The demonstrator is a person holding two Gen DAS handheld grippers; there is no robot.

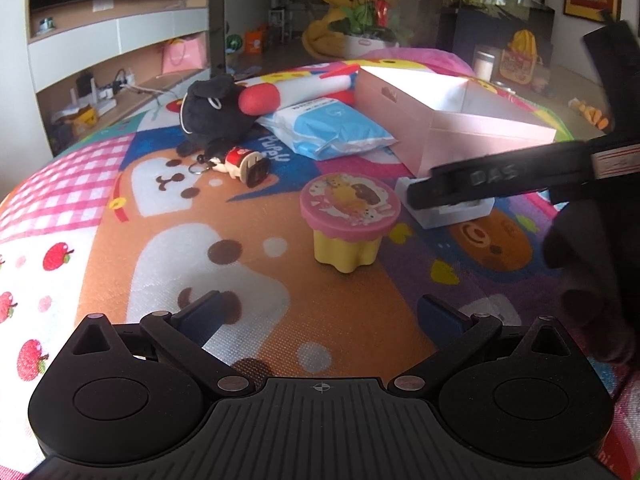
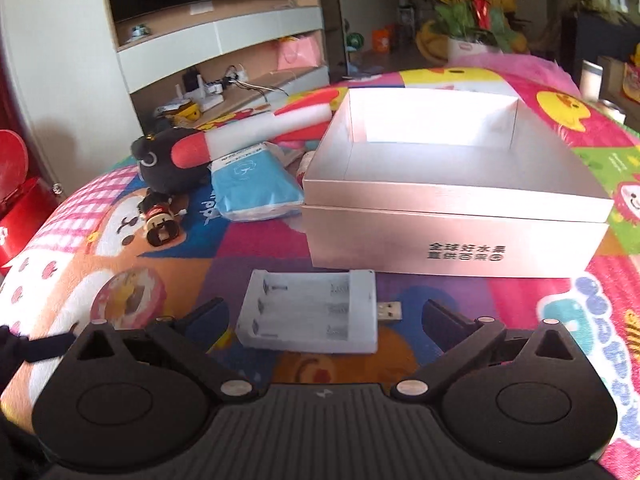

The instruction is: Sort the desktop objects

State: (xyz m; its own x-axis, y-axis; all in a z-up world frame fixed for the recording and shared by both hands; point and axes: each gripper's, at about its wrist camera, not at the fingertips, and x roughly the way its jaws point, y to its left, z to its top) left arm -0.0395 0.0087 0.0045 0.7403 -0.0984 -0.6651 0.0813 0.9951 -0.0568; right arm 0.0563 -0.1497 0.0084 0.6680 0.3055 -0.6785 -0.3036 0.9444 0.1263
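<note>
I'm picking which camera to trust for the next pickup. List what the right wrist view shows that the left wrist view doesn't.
Only the right wrist view: the white battery charger seen whole, with empty slots and USB plug, lying between the open right tongs, and the black print on the box front.

Only the left wrist view: the pink-lidded yellow cup seen whole, ahead of the open left tongs.

Both: the open pink box, blue packet, black plush.

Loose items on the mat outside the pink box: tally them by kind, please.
Plush toy: 1
Blue wipes pack: 1
Keychain figure: 1
Pink-lidded yellow cup: 1
White battery charger: 1
Red-and-white foam stick: 1
Total: 6
</note>
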